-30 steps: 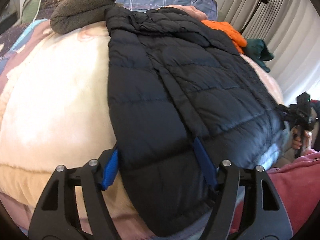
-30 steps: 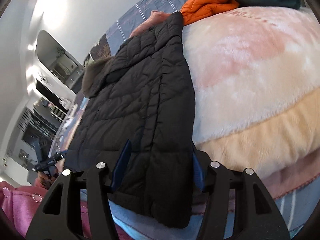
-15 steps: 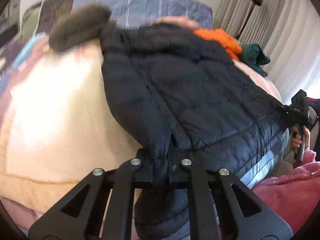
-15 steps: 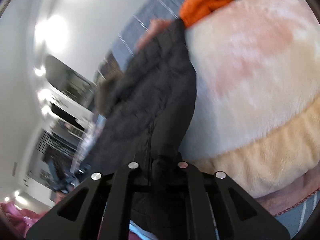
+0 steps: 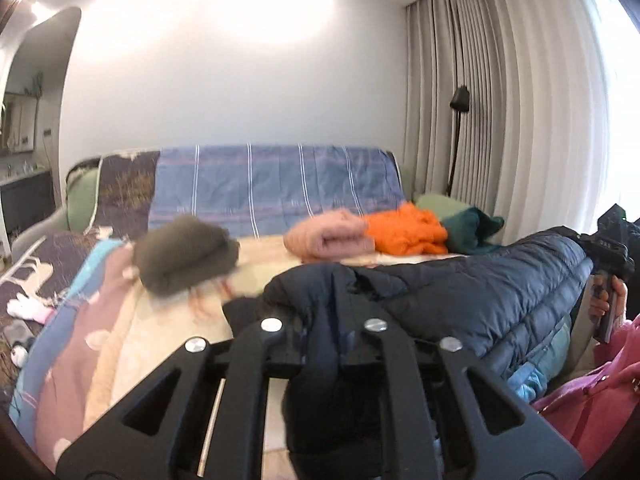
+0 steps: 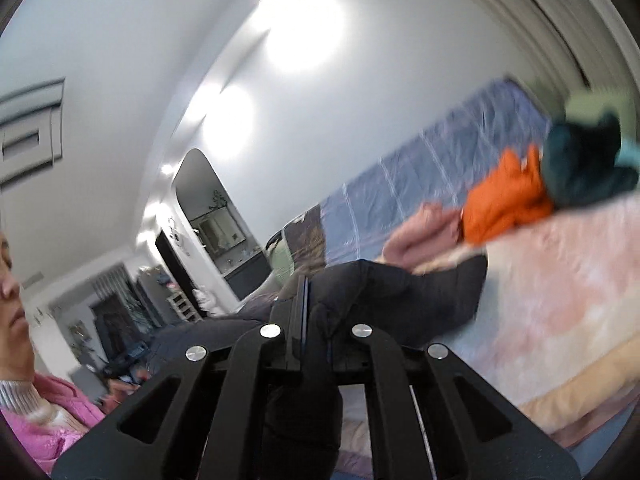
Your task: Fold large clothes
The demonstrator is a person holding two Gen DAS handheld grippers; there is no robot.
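A dark navy puffer jacket (image 5: 472, 300) lies across the bed, and its near hem is lifted off the blanket. My left gripper (image 5: 324, 320) is shut on one corner of that hem, with the fabric bunched between the fingers. My right gripper (image 6: 316, 328) is shut on the other corner of the jacket (image 6: 400, 292). The right gripper also shows at the far right of the left wrist view (image 5: 608, 248), held in a hand, with the hem stretched between the two grippers.
Folded clothes sit at the back of the bed: an olive fleece (image 5: 184, 256), a pink bundle (image 5: 332, 236), an orange jacket (image 5: 408, 228) and a dark teal garment (image 5: 472, 228). A cream and pink fleece blanket (image 6: 560, 280) covers the bed. The person's pink sleeve (image 5: 592, 404) is at lower right.
Both grippers shut on the jacket's hem corners, then lifted and tilted up. The hem rose off the blanket and the views now face the back wall.
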